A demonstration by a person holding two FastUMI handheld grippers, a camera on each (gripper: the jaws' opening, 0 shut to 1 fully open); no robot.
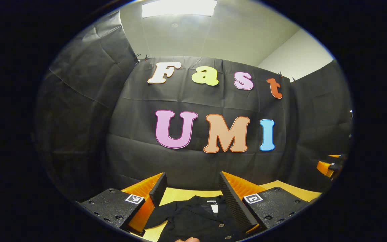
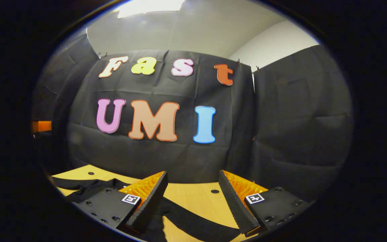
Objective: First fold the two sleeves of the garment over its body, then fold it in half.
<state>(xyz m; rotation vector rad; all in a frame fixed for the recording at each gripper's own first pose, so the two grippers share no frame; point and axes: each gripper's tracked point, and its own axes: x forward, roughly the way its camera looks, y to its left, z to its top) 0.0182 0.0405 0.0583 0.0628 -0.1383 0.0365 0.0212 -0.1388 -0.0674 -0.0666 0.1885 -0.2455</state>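
Spread wide and holding nothing, the left gripper [image 1: 192, 188] hangs above the black garment [image 1: 197, 218], whose collar and buttons lie flat on the wooden table [image 1: 180, 194]. Equally wide and empty, the right gripper [image 2: 192, 188] hovers over a sleeve [image 2: 193, 224] stretched out from the garment, so by my reading no fold is made yet. Beyond the garment nothing blocks either gripper.

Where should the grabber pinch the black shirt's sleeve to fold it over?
Probably near the sleeve's far end. In the right gripper view, the sleeve lies flat as a long band across the wooden table, under the open right gripper. Come straight down from above with one finger on each side of the band, pinching its edge. The open left gripper hangs over the shirt's collar.
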